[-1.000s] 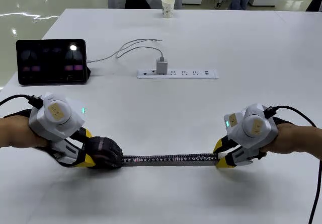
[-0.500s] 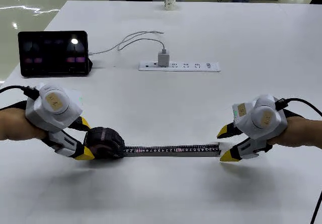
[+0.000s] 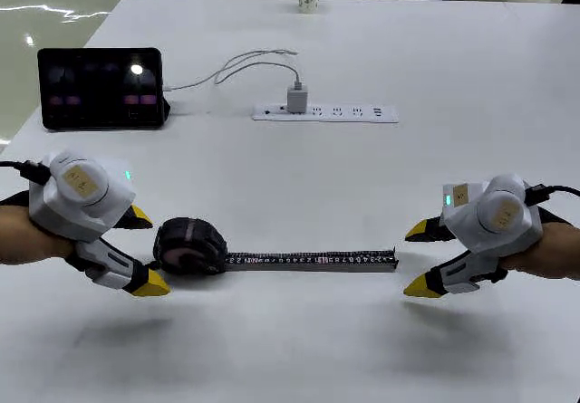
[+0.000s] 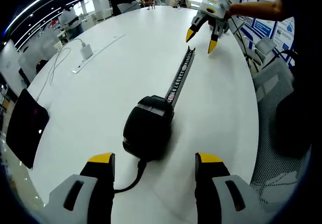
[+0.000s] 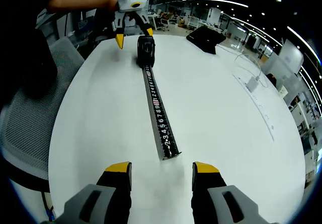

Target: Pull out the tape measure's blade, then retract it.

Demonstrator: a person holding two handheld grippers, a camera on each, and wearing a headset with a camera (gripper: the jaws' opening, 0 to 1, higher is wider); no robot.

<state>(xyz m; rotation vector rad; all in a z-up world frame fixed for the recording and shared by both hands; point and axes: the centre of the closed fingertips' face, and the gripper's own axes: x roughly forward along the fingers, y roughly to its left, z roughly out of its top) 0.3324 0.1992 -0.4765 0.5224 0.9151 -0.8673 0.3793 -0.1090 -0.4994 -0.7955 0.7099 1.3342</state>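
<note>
While the tape measure [image 3: 188, 245] is lying on the white table [image 3: 362, 177], its blade [image 3: 313, 259] is stretching out flat toward the right gripper [image 3: 418, 259]. Right gripper is sitting just past the blade's tip, jaws apart, holding nothing. Left gripper [image 3: 146, 250] is hovering just behind the tape measure, jaws spread wide, gripping nothing.

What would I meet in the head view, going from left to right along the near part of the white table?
White, yellow-tipped left gripper, open → round black tape measure case → dark numbered blade, pulled out and lying flat → white, yellow-tipped right gripper, open.
</note>
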